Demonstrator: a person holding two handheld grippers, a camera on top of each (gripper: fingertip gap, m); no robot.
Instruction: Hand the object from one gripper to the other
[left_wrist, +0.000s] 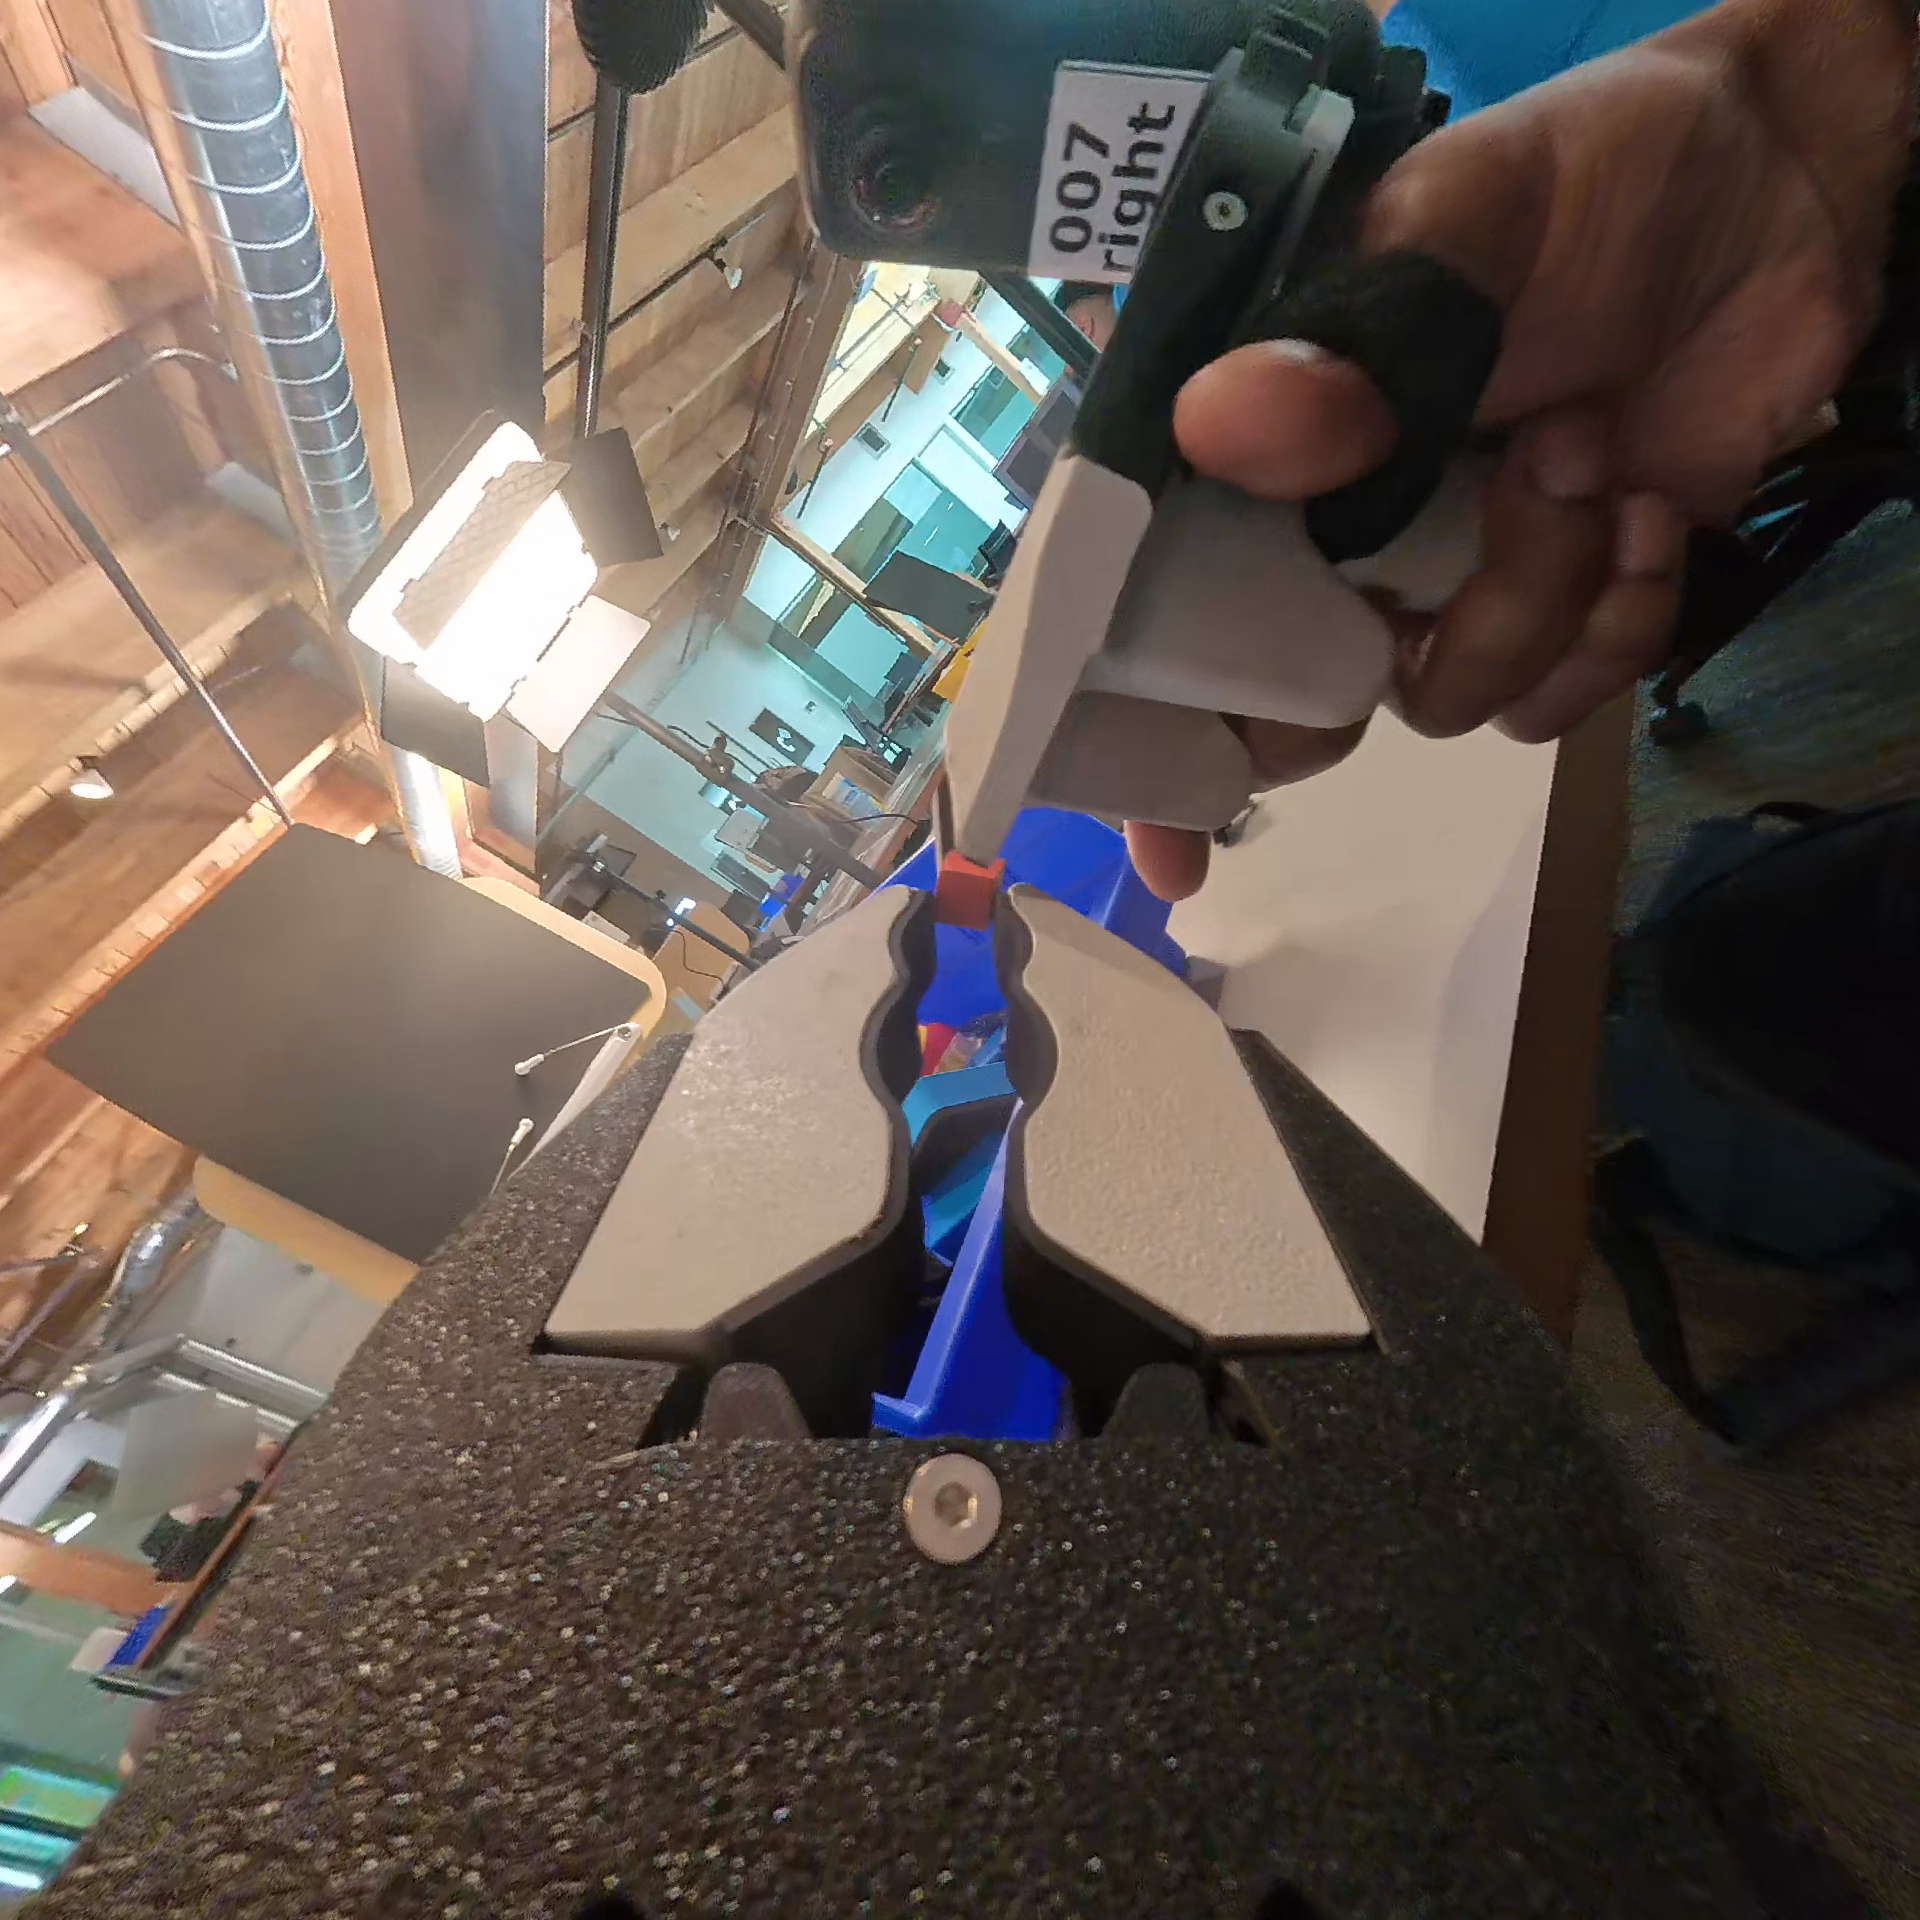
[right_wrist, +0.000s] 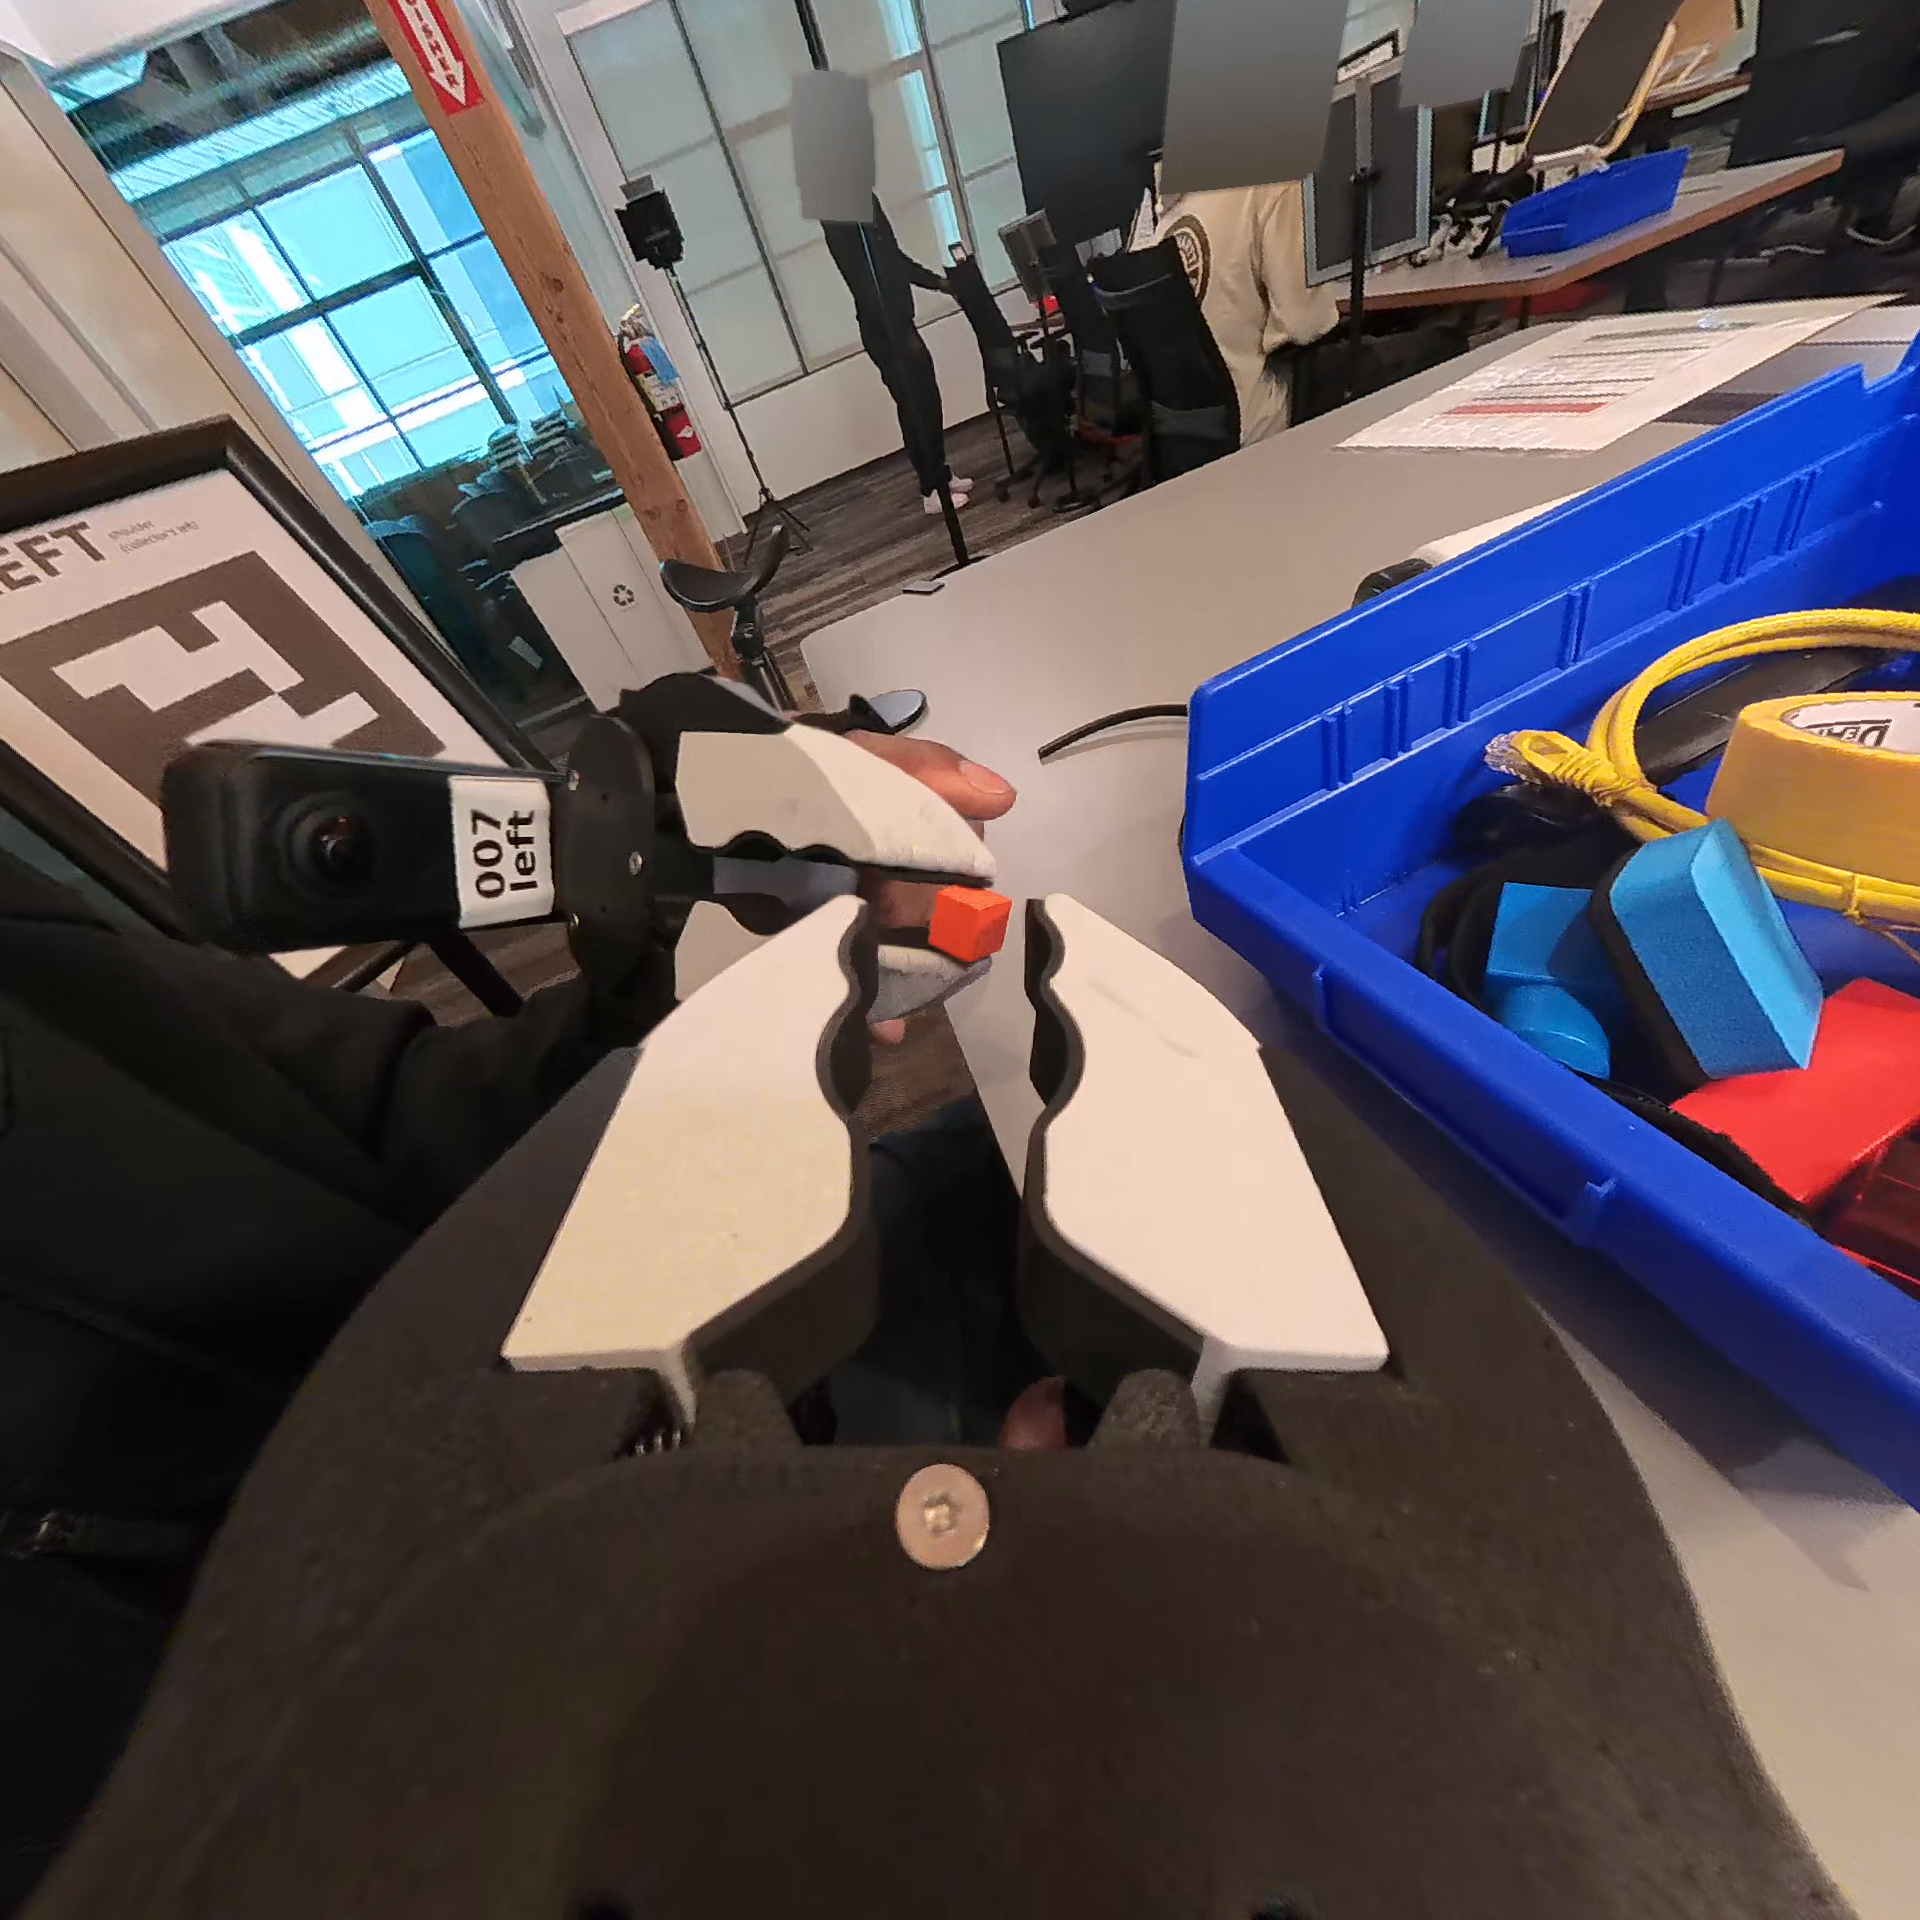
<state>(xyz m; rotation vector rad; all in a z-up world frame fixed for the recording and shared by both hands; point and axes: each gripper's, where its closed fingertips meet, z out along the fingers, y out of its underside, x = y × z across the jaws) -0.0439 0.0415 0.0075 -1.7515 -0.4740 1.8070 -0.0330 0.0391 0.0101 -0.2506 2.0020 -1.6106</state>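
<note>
A small orange cube (right_wrist: 971, 923) is pinched between the upper and lower fingers of my left gripper (right_wrist: 977, 923), which reaches in from the left, held by a hand. My right gripper (right_wrist: 948, 914) is open, with its fingertips on either side of the cube and a small gap on each side. In the left wrist view the cube (left_wrist: 968, 888) sits between my left gripper's (left_wrist: 964, 902) tips, and one finger of the right gripper (left_wrist: 1003, 831) comes down from above onto it. The right gripper's other finger is partly hidden.
A blue bin (right_wrist: 1455, 665) stands on the grey table (right_wrist: 1091, 582) at the right, holding a yellow cable (right_wrist: 1662, 675), a yellow tape roll (right_wrist: 1829, 779), blue erasers (right_wrist: 1704, 945) and a red box (right_wrist: 1808, 1122). A framed marker board (right_wrist: 208, 644) stands left. People stand far behind. The grippers are tip to tip, or close to it.
</note>
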